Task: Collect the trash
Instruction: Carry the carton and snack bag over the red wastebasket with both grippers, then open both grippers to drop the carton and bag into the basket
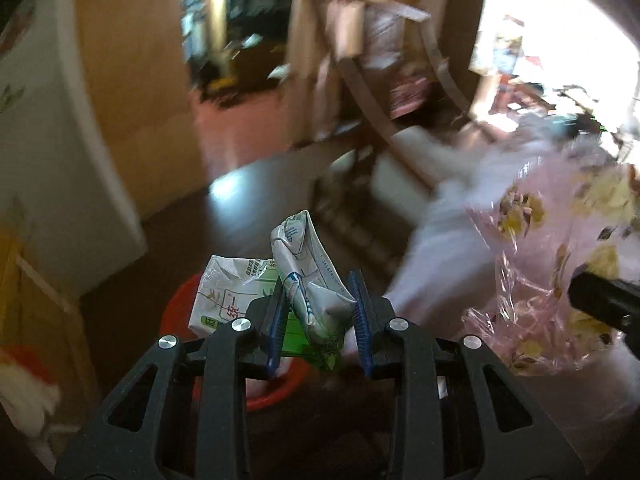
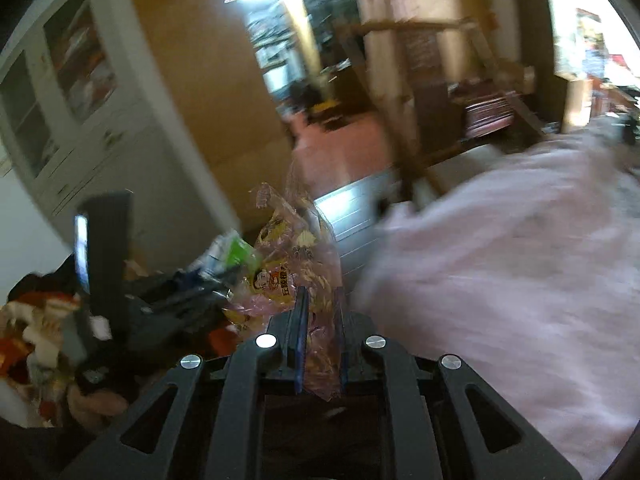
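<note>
My left gripper is shut on a crushed white, green and blue drink carton, which stands up between its blue pads. A second white-and-green carton shows just past the left finger, above a round red bin; I cannot tell whether it is held or lies in the bin. My right gripper is shut on a crinkled pink-clear snack bag with yellow print. That snack bag also hangs at the right of the left wrist view. The left gripper with its carton is left of the bag.
Both views are motion-blurred. A white cabinet stands at the left and a pale pink cloth fills the right. A wooden frame leans behind them. The floor is dark. Red and white cloths are piled at the lower left.
</note>
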`<control>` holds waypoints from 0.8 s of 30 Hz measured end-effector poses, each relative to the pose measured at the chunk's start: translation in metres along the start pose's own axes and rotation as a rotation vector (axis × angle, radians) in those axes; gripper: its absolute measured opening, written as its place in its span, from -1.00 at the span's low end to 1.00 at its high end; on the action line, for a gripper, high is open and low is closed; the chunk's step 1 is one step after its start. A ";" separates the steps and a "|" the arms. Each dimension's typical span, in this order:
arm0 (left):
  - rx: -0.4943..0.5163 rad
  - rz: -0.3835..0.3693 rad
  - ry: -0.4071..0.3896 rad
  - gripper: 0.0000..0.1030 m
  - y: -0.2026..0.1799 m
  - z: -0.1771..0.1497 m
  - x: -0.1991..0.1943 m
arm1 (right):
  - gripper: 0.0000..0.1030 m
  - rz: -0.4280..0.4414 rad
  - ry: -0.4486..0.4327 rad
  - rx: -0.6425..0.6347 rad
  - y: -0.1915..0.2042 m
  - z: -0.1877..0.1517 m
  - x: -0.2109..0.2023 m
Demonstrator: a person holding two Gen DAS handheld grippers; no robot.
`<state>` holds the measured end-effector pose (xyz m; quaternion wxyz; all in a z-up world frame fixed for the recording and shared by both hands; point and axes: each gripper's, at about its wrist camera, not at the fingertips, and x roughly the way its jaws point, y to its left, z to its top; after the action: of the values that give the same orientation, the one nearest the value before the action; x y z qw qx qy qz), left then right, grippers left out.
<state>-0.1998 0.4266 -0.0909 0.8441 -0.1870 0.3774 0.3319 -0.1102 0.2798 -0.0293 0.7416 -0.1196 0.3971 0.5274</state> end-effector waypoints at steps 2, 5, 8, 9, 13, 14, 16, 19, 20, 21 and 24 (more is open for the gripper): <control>-0.040 0.047 0.059 -0.41 0.027 -0.009 0.023 | -0.75 0.011 0.048 -0.031 0.019 0.005 0.036; -0.110 0.078 0.161 -0.41 0.064 -0.025 0.060 | -0.76 0.020 0.116 -0.066 0.041 0.009 0.089; -0.137 0.113 0.218 -0.41 0.087 -0.038 0.084 | -0.77 0.035 0.189 -0.070 0.051 0.009 0.136; -0.139 0.131 0.229 -0.41 0.092 -0.041 0.091 | -0.77 0.035 0.208 -0.069 0.054 0.008 0.148; -0.161 0.170 0.263 -0.41 0.110 -0.050 0.108 | -0.78 0.056 0.290 -0.042 0.053 0.008 0.199; -0.157 0.184 0.260 -0.41 0.113 -0.051 0.110 | -0.78 0.065 0.310 -0.036 0.051 0.006 0.212; -0.159 0.175 0.259 -0.41 0.114 -0.050 0.112 | -0.78 0.080 0.339 -0.020 0.047 0.003 0.228; -0.154 0.159 0.263 -0.37 0.113 -0.049 0.116 | -0.70 0.146 0.419 -0.006 0.047 -0.008 0.250; -0.156 0.146 0.267 -0.26 0.111 -0.047 0.117 | -0.57 0.162 0.432 -0.003 0.047 -0.009 0.253; -0.161 0.134 0.269 -0.02 0.111 -0.047 0.117 | -0.26 0.167 0.428 0.002 0.047 -0.009 0.253; -0.156 0.116 0.240 0.31 0.111 -0.044 0.115 | 0.06 0.178 0.391 0.000 0.046 -0.007 0.249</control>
<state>-0.2430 0.5283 -0.2136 0.7552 -0.2682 0.4587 0.3839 -0.1221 0.4654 -0.2008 0.6010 -0.1841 0.5422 0.5577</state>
